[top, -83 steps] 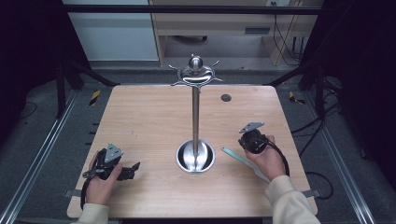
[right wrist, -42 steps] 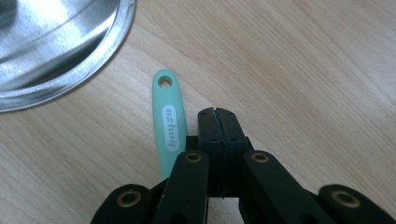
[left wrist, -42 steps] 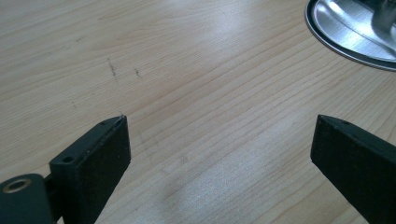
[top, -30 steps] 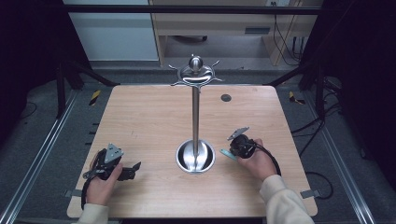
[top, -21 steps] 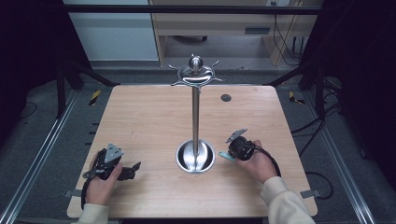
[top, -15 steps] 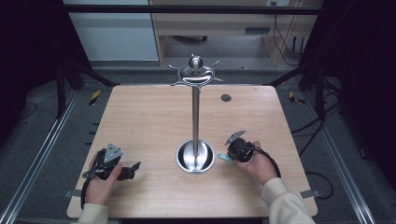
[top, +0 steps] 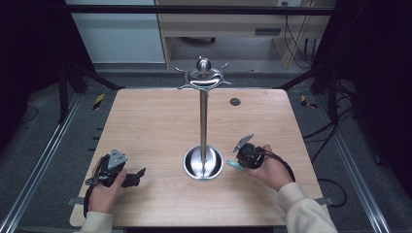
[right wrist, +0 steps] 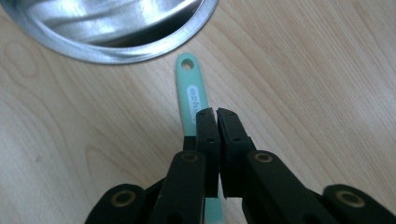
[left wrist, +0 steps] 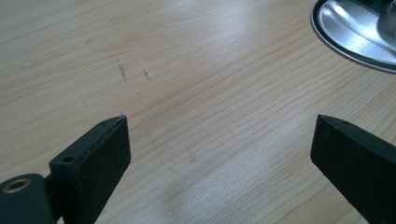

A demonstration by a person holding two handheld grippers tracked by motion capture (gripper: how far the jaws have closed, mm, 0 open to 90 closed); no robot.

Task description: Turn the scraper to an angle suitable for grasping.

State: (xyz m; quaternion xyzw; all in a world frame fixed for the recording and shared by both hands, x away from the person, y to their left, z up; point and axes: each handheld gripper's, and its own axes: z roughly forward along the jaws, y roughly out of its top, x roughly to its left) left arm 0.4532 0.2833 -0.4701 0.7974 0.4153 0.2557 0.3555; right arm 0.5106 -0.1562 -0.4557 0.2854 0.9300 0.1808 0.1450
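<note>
Centrally, a metal stand [top: 203,121] rises from a round base [top: 203,162] on the wooden table [top: 160,121], with bare wood open to every edge. Right gripper [right wrist: 217,114]: jaws pressed together on a mint-green handle [right wrist: 191,93] just beside that base; its white label is too blurred to read. Left gripper [top: 141,172]: jaws spread wide over bare wood near the front edge.
</note>
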